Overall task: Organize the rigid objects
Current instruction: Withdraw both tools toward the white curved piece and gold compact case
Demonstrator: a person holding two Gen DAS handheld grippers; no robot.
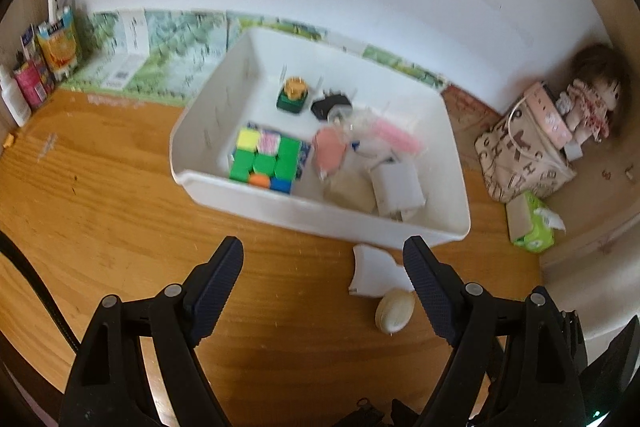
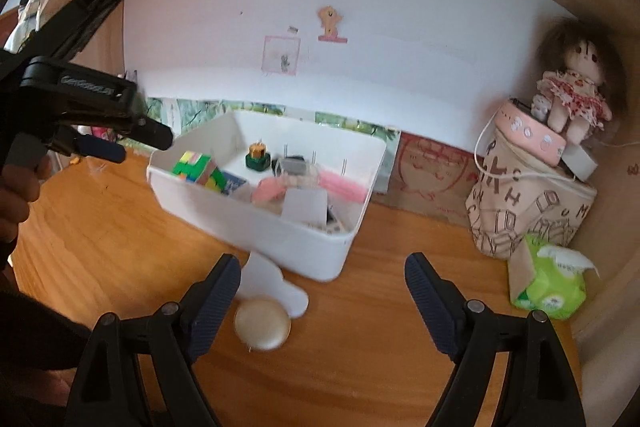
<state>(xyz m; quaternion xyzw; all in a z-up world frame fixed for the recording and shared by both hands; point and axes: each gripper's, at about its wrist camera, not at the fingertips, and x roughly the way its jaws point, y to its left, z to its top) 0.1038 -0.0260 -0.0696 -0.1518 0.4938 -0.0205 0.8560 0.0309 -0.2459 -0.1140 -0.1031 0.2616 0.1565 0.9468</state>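
Sitting on the wooden desk [image 1: 120, 207], a white plastic bin [image 1: 320, 219] is holding the sorted things: going left to right, a multicoloured puzzle cube [image 1: 266, 157], a small green-and-gold block [image 1: 294, 95], a black adapter [image 1: 330, 105], a salmon-pink oval piece [image 1: 330, 153] and a white box [image 1: 398, 187]. Just in front of the bin a flat white card [image 2: 266, 281] is lying, with a cream oval case [image 2: 262, 323] touching its near edge. Hovering over bare wood, the left gripper [image 1: 324, 267] is standing with its fingers spread wide — nothing between them. To its right, the right gripper [image 2: 322, 281] is also standing apart, the cream case lying beneath its left finger, untouched. Further right, a green tissue pack [image 2: 548, 283] is leaning by a patterned bag [image 2: 528, 211].
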